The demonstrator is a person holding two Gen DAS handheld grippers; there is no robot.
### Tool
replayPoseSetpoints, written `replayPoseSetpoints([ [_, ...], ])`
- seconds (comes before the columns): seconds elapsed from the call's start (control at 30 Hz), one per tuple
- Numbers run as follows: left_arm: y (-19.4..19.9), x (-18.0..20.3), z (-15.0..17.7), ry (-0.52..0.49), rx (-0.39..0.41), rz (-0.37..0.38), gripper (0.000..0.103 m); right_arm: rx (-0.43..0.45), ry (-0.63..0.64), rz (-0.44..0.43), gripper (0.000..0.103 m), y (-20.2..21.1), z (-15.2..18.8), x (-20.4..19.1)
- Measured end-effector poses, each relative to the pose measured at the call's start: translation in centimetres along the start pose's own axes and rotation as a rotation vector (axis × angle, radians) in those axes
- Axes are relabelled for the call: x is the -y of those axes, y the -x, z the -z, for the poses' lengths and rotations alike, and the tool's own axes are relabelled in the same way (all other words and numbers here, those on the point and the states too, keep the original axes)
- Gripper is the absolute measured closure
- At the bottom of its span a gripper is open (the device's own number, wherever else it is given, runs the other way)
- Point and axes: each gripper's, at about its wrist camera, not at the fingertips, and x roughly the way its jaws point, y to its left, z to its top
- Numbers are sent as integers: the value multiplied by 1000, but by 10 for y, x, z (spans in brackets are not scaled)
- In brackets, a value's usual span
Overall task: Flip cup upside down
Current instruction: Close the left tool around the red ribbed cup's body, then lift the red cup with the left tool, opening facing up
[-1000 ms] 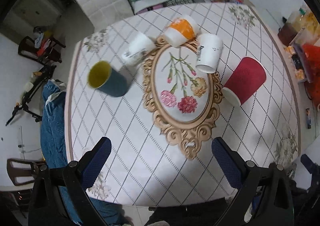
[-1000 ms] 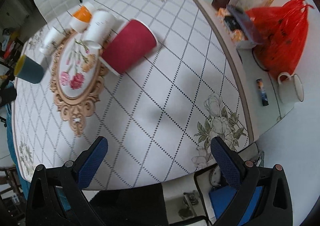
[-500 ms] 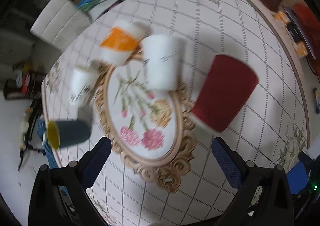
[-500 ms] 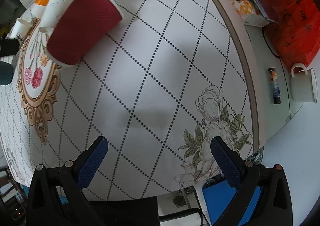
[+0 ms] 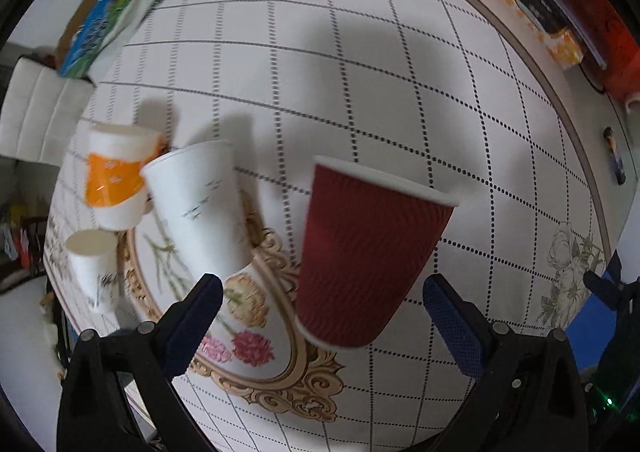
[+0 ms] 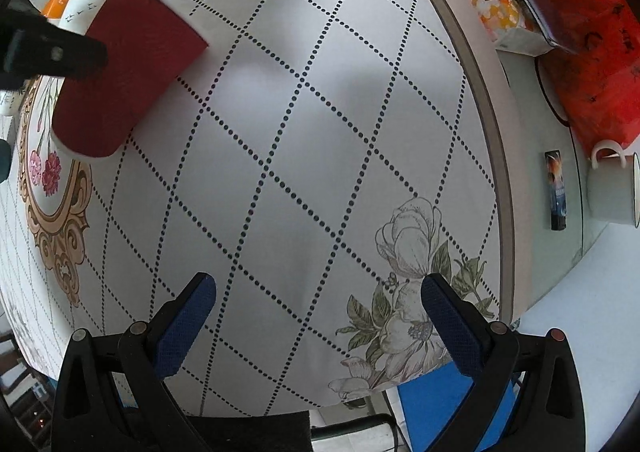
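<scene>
A dark red ribbed paper cup (image 5: 366,252) lies on its side on the round table, its white-rimmed mouth pointing away from me. My left gripper (image 5: 320,292) is open, its blue pads on either side of the cup's base end without touching it. The red cup (image 6: 128,72) also shows at the upper left of the right wrist view, with the left gripper's dark arm (image 6: 52,52) across it. My right gripper (image 6: 318,284) is open and empty over bare tablecloth near the table's edge.
A white cup (image 5: 200,204), an orange-banded cup (image 5: 116,176) and a small white cup (image 5: 94,264) lie left of the red one. A red plastic bag (image 6: 592,52), boxes, a white enamel mug (image 6: 612,188) and a small dark bar (image 6: 557,188) sit past the table edge (image 6: 490,124).
My left gripper has swung right and come down close to the red cup, which now sits between its open pads. My right gripper has moved lower toward the table.
</scene>
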Motion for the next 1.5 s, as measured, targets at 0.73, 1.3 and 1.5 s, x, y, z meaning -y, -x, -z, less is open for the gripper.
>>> replayPoseSetpoints([
  [0.73, -47, 2, -34, 17, -53, 7, 27, -29, 18, -36, 0, -36, -69, 30],
  [1.3, -27, -55, 77, 343, -36, 93, 27, -4, 115, -38, 0, -27, -115, 27],
  [1.5, -32, -81, 158, 478, -49, 120, 27, 16, 166, -41, 0, -18, -114, 10],
])
